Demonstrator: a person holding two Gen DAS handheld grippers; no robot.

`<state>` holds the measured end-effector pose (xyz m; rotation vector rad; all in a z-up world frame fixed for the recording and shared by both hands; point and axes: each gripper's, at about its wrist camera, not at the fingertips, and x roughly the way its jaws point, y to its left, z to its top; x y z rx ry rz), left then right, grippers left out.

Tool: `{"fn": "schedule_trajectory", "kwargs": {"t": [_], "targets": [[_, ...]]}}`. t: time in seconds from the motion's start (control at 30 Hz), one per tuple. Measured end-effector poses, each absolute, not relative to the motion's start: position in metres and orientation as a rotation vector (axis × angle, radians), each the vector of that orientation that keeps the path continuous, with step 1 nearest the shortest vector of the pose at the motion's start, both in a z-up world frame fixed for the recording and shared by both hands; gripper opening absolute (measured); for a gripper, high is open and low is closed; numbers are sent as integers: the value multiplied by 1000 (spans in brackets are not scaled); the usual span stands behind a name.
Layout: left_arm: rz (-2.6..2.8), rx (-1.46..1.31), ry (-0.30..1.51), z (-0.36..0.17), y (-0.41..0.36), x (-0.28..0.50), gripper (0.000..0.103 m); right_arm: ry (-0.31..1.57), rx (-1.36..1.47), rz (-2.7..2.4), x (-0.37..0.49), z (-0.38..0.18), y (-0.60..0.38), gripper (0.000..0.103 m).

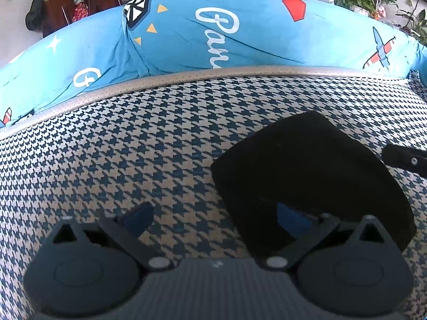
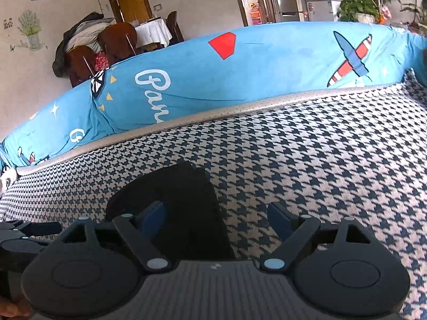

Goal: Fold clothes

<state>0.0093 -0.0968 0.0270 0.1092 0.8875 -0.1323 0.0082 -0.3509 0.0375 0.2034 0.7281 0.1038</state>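
- A black garment [image 1: 307,176] is lying as a compact, already folded-looking bundle on the houndstooth cushion [image 1: 133,154], in front of the blue printed cover [image 1: 240,40] draped along the back.
- The left gripper [image 1: 216,221] is hovering low over the cushion with its fingers spread wide and holding nothing; the right-hand fingertip [image 1: 291,218] is sitting over the near edge of the garment, though contact cannot be told.
- The right gripper [image 2: 216,218] is also standing wide and empty, its left fingertip [image 2: 153,214] over the garment [image 2: 170,200] and the other over bare cushion.
- The step in hand seems to be a finishing fold or a tidy-up of the bundle, judging by how small it already lies.
- To do it well, each gripper should be pinching all layers at one near corner, not just the top ply, since dark soft cloth is likely to slip and splay.
- Both sides should be lifting evenly and carrying the edge straight over, then pressing flat.
- The black-on-black folds are hiding the true edges, so the edge should be confirmed before closing.
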Motion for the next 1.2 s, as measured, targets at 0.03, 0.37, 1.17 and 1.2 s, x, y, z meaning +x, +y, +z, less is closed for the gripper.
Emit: {"fn": "schedule_trajectory", "kwargs": {"t": [0.03, 0.37, 1.17, 1.2], "targets": [[-130, 112, 887, 27, -97, 8, 103, 730, 203, 102, 5, 37, -352, 85], [-135, 60, 917, 22, -95, -12, 103, 750, 229, 91, -22, 35, -359, 85], [-101, 27, 920, 16, -90, -54, 103, 779, 303, 64, -61, 26, -361, 85], [-101, 26, 917, 16, -90, -56, 103, 781, 304, 65, -62, 25, -360, 85]]}}
